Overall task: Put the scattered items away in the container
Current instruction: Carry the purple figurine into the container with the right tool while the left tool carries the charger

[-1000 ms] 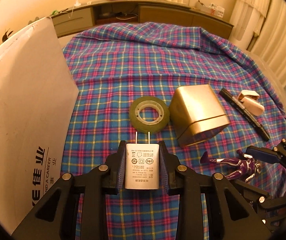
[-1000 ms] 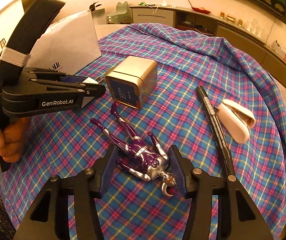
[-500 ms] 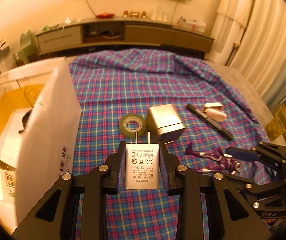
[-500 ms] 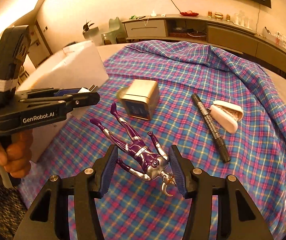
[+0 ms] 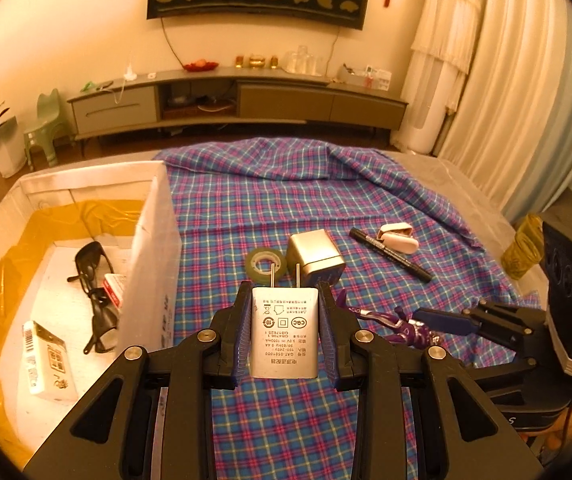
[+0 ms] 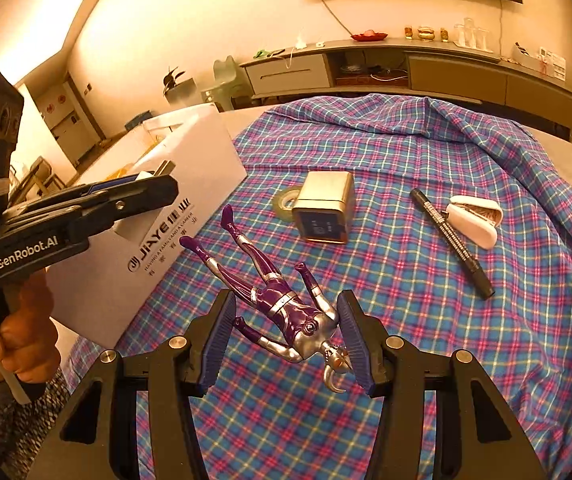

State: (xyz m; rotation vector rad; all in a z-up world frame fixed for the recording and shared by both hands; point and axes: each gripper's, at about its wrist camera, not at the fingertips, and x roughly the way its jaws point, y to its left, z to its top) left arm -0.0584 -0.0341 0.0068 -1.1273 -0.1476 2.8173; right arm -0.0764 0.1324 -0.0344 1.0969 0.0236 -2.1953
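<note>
The plaid cloth [image 5: 286, 208] is the biggest thing here; it covers the bed and all loose items lie on it. I take the white cardboard box [image 5: 154, 264] as the landmark. It stands at the left edge of the cloth, open at the top, with yellow lining inside. On its floor lie black glasses [image 5: 94, 292], a small white carton with a barcode [image 5: 48, 364] nearer to the camera, and a red-and-white pack [image 5: 113, 294] against the inner wall.

The left gripper [image 5: 284, 336] is up in the air, just right of the box wall, and it is clamped on a white wall charger [image 5: 284, 332], prongs pointing away from the camera. In the right wrist view this gripper [image 6: 158, 186] appears in front of the box, in a person's hand [image 6: 18, 320].

The right gripper [image 6: 286, 340] is further right of the box. Its pads press on the chest and shoulders of a purple and silver action figure [image 6: 282, 304], which is lifted off the cloth, legs toward the box.

Still on the cloth, to the right of the box: a gold tin [image 6: 325, 212] lying on its side, a green tape roll [image 5: 265, 265] touching the tin on the box side, then a black marker [image 6: 451, 238], and farthest away a white stapler [image 6: 473, 220] just beside the marker.
</note>
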